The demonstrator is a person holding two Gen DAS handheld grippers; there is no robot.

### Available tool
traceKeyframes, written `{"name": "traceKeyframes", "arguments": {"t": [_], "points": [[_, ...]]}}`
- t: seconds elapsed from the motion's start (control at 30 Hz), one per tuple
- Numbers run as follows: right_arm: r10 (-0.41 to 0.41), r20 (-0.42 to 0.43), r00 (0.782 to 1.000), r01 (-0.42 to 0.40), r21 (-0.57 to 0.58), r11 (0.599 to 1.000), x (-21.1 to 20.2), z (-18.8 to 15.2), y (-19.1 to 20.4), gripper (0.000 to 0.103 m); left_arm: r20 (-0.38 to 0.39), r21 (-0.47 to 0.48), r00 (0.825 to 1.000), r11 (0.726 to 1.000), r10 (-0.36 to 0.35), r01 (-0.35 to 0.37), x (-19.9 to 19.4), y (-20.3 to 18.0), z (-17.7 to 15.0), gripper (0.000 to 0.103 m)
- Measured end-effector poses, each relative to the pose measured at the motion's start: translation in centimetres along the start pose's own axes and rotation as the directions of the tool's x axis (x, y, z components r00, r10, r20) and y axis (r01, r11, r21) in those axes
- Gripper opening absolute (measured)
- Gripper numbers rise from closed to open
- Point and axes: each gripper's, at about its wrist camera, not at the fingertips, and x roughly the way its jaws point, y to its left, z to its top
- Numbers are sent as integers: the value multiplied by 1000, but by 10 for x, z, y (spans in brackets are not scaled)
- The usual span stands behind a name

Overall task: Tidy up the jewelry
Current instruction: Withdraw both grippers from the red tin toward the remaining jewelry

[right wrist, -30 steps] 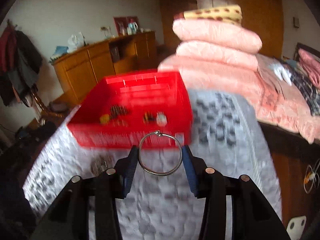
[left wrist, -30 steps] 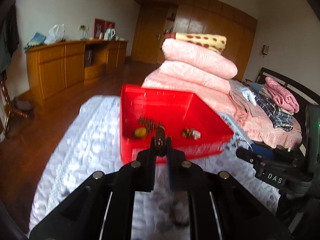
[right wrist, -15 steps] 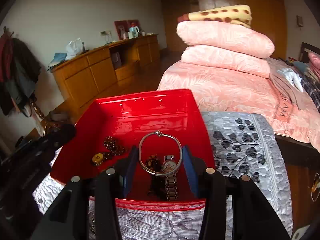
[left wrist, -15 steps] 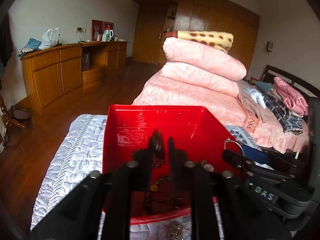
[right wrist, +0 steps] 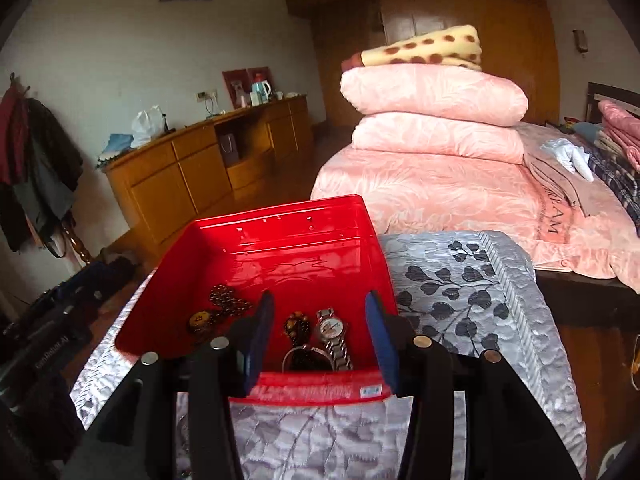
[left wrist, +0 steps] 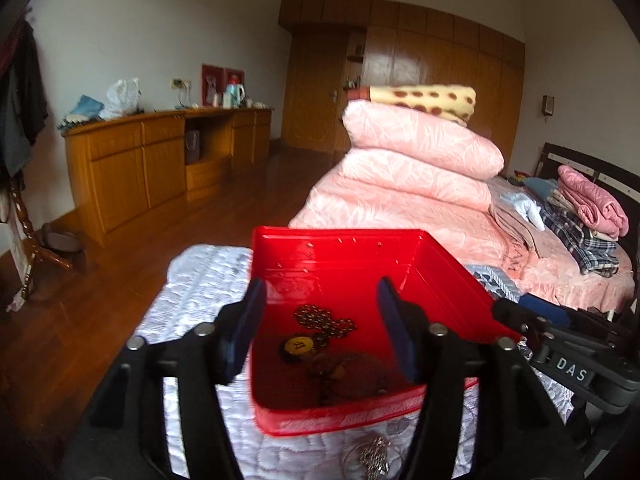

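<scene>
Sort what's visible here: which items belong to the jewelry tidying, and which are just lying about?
Job:
- red tray
- wristwatch
- dark bead strand
- silver bangle, in the tray
- loose silver piece on the quilt, outside the tray
- left gripper and right gripper, both open

Lying about:
- pink duvets
- spotted blanket
- wooden sideboard
- hanging coats

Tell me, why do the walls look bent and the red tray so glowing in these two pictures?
Left wrist view: fisheye lens bows the wardrobe and darkens the corners; the red tray glares on its far wall, and the jewelry near the bottom edge is soft. Right wrist view: same bending; the tray wall is overexposed, while the wristwatch stays sharp.
</scene>
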Motion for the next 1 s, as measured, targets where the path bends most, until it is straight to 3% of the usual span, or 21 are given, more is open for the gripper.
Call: {"name": "traceKeyframes", "arguments": {"t": [0.23,0.43,0.7,1.0], "points": [[-6,35,999,6,-20,1000,-39,-38,9,57,94,37,994,998,54,-58,-52,2,-24,86],[-4,10,1000,5,-43,999,-59,-72,18,63,63,46,996,996,71,-74,-74,12,-50,89],[19,-22,1000,-20,-65,998,-73,-91,34,65,-12,71,997,995,70,-69,-93,19,-78,90],[29,-124,992,-40,-84,996,-56,-107,58,65,-114,71,987,992,109,-101,-98,33,-99,90]]}}
